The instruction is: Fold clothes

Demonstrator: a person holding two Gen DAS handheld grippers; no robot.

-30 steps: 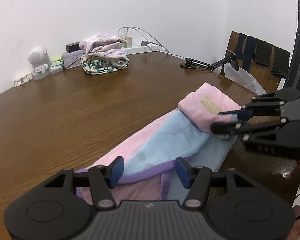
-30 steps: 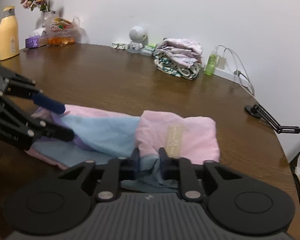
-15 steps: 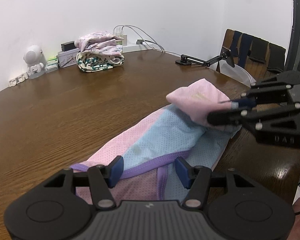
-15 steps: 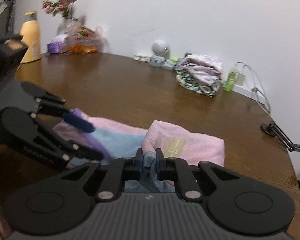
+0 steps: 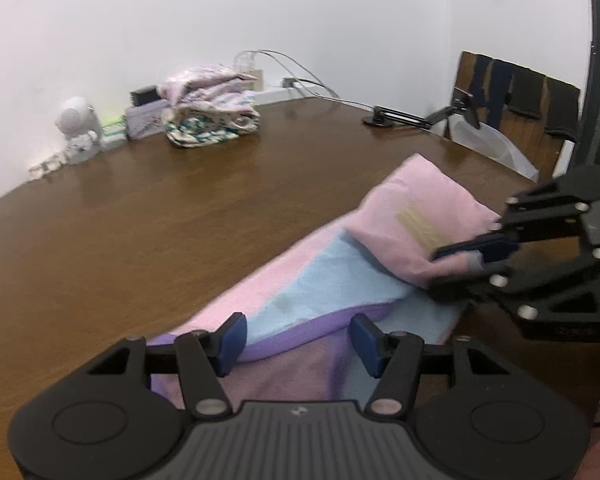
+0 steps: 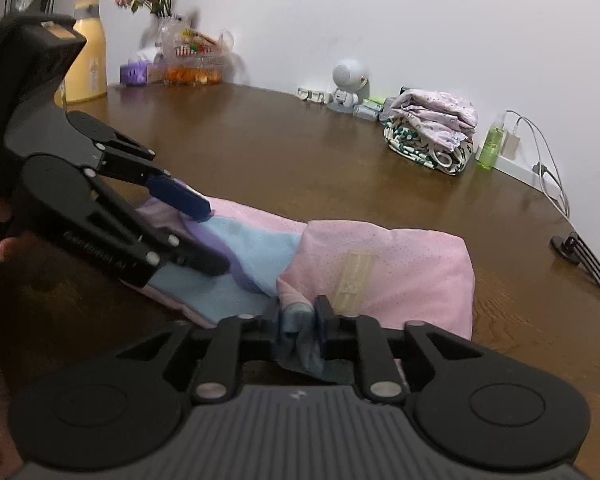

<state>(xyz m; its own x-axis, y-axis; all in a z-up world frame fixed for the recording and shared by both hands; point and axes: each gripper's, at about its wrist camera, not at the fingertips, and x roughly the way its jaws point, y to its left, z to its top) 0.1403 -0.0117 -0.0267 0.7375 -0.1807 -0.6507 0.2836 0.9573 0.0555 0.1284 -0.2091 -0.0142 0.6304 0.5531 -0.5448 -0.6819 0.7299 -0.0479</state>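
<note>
A pink, light-blue and purple garment (image 5: 324, 288) lies on the brown table near its front edge; it also shows in the right wrist view (image 6: 380, 264). Its pink end with a beige label (image 5: 416, 224) is folded over onto the blue part. My left gripper (image 5: 298, 338) is open, its blue pads on either side of the purple hem; it shows at the left of the right wrist view (image 6: 204, 236). My right gripper (image 6: 298, 312) is shut on a bunched edge of the garment at the pink end; it also shows in the left wrist view (image 5: 452, 268).
A stack of folded clothes (image 5: 210, 110) sits at the back by the wall, with a white robot figure (image 5: 78, 130), cables and a green bottle (image 6: 492, 146). A black phone stand (image 5: 416, 118) and a chair (image 5: 516, 108) are at the right. A yellow bottle (image 6: 86, 66) and flowers stand far left.
My right gripper, still shut on the garment, lifted the pink end and has brought it back down onto the blue part. My left gripper stays open at the purple hem.
</note>
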